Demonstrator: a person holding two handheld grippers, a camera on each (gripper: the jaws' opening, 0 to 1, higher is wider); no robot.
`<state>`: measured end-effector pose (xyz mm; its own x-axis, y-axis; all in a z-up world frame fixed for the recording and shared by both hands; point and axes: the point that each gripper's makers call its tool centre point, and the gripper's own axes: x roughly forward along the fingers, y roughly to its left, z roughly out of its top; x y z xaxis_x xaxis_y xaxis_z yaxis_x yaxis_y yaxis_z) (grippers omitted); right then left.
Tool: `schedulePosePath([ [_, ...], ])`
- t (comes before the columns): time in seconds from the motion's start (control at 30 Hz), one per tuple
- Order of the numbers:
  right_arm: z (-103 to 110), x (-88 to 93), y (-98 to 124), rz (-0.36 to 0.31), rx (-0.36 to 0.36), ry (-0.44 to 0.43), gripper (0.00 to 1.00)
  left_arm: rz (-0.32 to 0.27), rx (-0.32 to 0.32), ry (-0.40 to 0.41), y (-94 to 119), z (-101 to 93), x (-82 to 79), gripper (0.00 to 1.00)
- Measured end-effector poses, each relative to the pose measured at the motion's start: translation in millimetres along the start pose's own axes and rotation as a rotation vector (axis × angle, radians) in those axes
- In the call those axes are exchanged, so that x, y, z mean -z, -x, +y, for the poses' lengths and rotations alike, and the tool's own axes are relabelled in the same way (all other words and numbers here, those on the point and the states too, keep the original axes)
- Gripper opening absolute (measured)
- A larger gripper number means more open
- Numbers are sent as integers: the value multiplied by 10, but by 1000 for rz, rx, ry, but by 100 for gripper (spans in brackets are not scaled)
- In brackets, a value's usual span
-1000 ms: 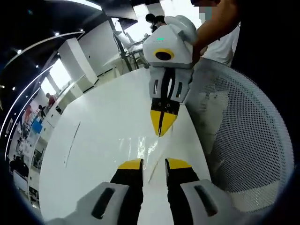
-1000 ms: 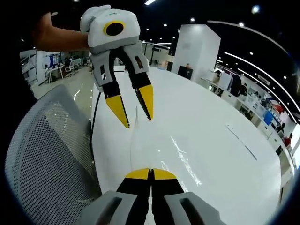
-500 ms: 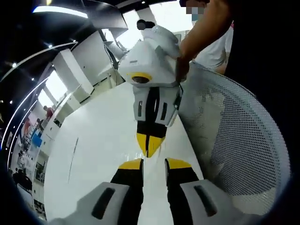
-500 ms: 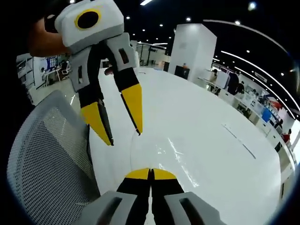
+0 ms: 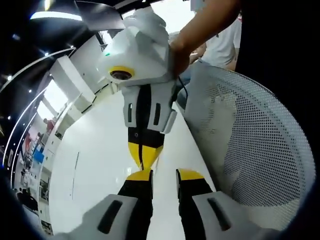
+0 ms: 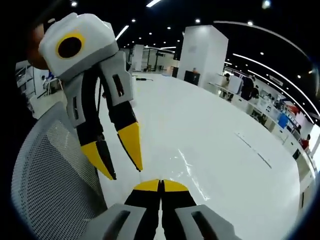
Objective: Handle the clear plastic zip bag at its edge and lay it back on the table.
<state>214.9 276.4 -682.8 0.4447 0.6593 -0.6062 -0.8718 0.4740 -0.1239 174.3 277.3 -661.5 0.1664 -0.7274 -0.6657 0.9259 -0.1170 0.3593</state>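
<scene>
Two pairs of tongs sit closer together than a second ago. My left tongs (image 5: 164, 176) stand parted, yellow tips apart, and my right tongs (image 5: 142, 159) now point down right beside the left tip, pressed together. Whether they pinch the bag's edge, I cannot tell. The right gripper view alone catches the clear zip bag (image 6: 189, 164): faint glossy streaks lying on the desk (image 5: 95, 165) just beyond my closed tips. The desk is smooth, white and shiny. Beside it curves a grey perforated mesh chair back (image 5: 255, 145).
</scene>
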Motion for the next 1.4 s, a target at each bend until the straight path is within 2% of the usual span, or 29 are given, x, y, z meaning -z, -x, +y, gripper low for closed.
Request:
schedulePosePath([
  [0.23,1,-21,-5,-1,-1,-5,0,26,-25,-29,-81,44,37,13],
  [0.33,0,-26,0,1,-1,-5,0,42,-31,-26,-91,65,68,4],
  [0.47,-6,-37,-3,0,-1,-7,0,54,-42,-40,-96,84,100,0],
  [1.03,-101,-136,31,-23,30,-21,0,84,-29,-34,-78,11,201,0],
  [1.23,-204,-236,89,-47,68,-16,0,104,-24,-23,-71,-24,264,0],
  [1.4,-282,-393,166,-86,103,-23,0,121,-33,-12,-64,-10,335,0],
])
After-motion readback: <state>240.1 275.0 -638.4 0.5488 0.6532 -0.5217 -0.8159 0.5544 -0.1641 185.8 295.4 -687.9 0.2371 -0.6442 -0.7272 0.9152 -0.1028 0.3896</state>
